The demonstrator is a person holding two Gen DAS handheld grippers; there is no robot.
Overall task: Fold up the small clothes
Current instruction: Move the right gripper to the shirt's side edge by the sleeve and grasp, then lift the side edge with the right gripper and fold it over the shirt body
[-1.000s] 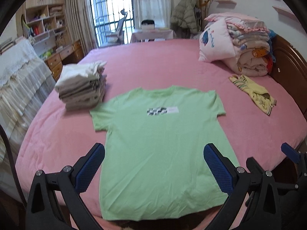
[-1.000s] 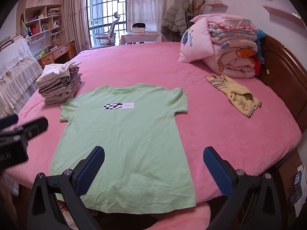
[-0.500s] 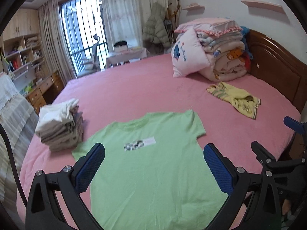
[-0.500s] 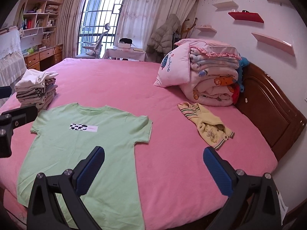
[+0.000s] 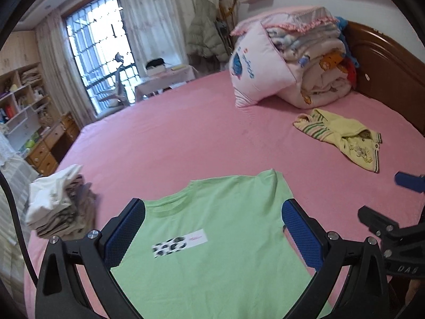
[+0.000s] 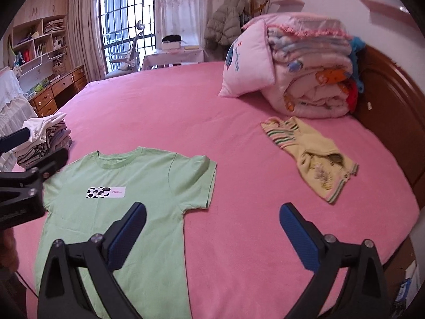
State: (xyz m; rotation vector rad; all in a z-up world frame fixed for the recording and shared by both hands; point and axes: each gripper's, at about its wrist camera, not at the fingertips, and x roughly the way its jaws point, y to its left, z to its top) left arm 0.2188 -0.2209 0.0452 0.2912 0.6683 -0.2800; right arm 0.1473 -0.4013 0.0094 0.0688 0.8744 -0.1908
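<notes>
A light green T-shirt [image 5: 215, 255] [image 6: 132, 186] lies flat, face up, on the pink bed [image 5: 186, 138] [image 6: 239, 212], with a spotted label on its chest. My left gripper [image 5: 212, 212] hovers open over the shirt's collar and chest with nothing between its fingers. My right gripper [image 6: 212, 218] hangs above the bed just right of the shirt's right sleeve. Its jaws are wide and closing slightly, and nothing is between them. A small yellow striped garment [image 5: 342, 138] [image 6: 310, 156] lies crumpled to the right.
A stack of folded clothes [image 5: 58, 207] [image 6: 45, 138] sits at the bed's left edge. A pillow and folded quilts [image 5: 300, 71] [image 6: 292, 69] are piled against the wooden headboard [image 6: 393, 111]. Drawers, shelves and a window stand beyond the bed.
Both grippers have swung to the right and forward over the bed. The shirt now sits lower and further left in both views, and the yellow garment and quilts look nearer.
</notes>
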